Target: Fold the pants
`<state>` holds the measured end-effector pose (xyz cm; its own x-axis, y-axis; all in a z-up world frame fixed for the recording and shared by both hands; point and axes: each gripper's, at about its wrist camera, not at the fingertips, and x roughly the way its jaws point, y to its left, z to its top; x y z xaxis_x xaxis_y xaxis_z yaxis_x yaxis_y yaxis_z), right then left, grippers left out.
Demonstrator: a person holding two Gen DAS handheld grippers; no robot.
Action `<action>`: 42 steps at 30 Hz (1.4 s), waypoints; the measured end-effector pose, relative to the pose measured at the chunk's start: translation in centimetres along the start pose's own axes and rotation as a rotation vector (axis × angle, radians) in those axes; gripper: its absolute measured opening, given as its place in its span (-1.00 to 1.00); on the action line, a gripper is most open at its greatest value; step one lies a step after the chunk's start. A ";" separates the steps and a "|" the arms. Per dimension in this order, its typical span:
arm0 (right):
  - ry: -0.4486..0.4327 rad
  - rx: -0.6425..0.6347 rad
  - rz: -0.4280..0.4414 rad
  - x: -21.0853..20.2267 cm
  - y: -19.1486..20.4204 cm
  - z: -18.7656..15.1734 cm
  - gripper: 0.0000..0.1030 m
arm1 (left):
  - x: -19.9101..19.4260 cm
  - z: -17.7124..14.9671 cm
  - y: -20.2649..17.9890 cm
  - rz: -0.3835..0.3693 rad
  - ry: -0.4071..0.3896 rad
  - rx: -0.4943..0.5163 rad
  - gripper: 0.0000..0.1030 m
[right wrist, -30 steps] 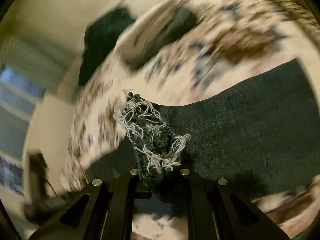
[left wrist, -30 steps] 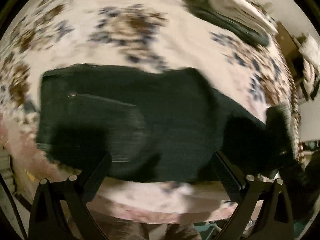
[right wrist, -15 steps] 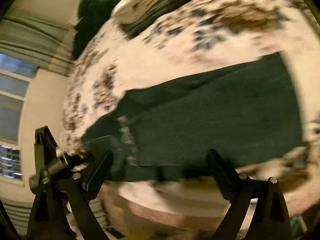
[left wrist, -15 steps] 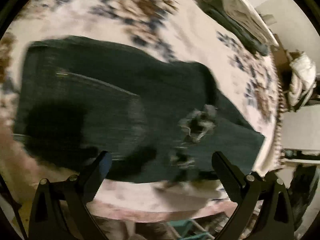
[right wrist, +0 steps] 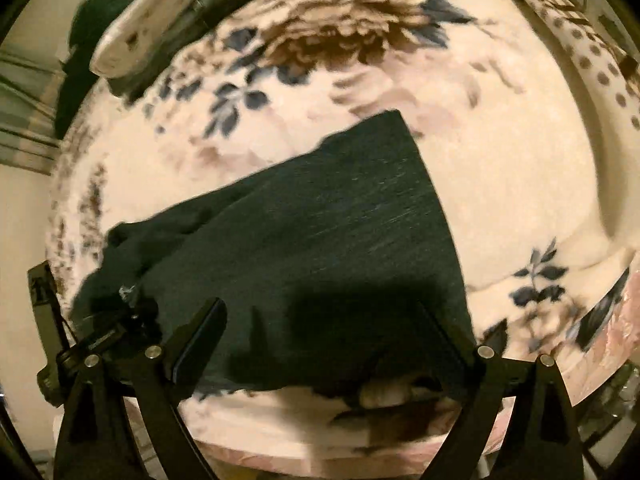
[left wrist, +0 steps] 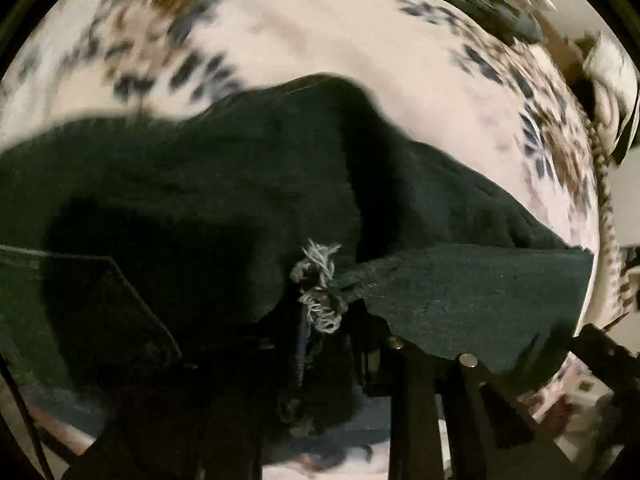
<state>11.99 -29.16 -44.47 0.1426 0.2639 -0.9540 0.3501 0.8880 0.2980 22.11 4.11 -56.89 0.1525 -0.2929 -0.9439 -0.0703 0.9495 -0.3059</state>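
Observation:
Dark green-black pants (left wrist: 224, 184) lie on a floral bedspread (left wrist: 328, 28). In the left wrist view my left gripper (left wrist: 320, 336) is shut on the frayed hem (left wrist: 320, 292) of a pant leg, with the leg fabric stretching to the right. In the right wrist view the pants (right wrist: 320, 240) spread across the bed in front of my right gripper (right wrist: 320, 340), which is open and empty over the near edge. The left gripper (right wrist: 116, 328) shows at the left of that view, holding the hem.
Folded clothes are stacked at the far side of the bed (right wrist: 168, 20). A polka-dot pillow (right wrist: 592, 52) lies at the right. The bed's near edge (right wrist: 320, 440) runs below the right gripper. Curtains (right wrist: 20, 120) hang at the left.
The right gripper let go of the frayed hem and opened. The left gripper moved in and closed on that hem.

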 end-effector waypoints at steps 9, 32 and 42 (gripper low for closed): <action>0.050 -0.033 0.087 -1.1 3.8 -0.6 0.86 | -9.4 -5.7 6.9 -0.291 -0.200 -0.314 0.81; 0.242 -0.318 0.069 4.8 19.0 -3.6 0.86 | -8.4 -11.5 25.4 -0.380 -0.616 -1.072 0.63; 0.263 -0.261 0.083 5.7 17.9 -4.0 0.86 | -6.3 -8.2 27.1 -0.388 -0.612 -0.987 0.65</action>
<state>15.33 -10.26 -44.68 -0.0939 0.3961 -0.9134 0.0947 0.9168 0.3879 11.19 30.74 -60.29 0.7493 -0.1833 -0.6364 -0.5937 0.2401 -0.7681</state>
